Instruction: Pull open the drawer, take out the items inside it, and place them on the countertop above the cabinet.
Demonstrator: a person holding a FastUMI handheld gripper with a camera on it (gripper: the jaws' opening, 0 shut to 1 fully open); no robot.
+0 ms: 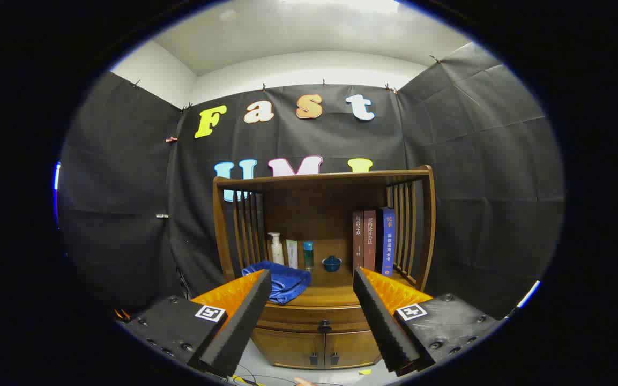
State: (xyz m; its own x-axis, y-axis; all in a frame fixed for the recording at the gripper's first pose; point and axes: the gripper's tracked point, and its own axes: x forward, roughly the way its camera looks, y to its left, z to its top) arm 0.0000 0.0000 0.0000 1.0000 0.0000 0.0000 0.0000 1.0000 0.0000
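The tool [312, 276] hangs with its fingers spread wide, gripping nothing, facing the brown wooden cabinet [324, 257]. Its closed drawer with the dark knob [324, 325] sits ahead between them, under the surface [335, 295] where a crumpled blue towel [286, 283] lies.

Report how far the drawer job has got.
Done: nothing yet. The drawer looks closed, its front flush with the cabinet, knob untouched. In hand: the gripper is open and empty, fingers apart, short of the cabinet. Left: pull the drawer open, take its items out, set them on the countertop beside the blue towel.
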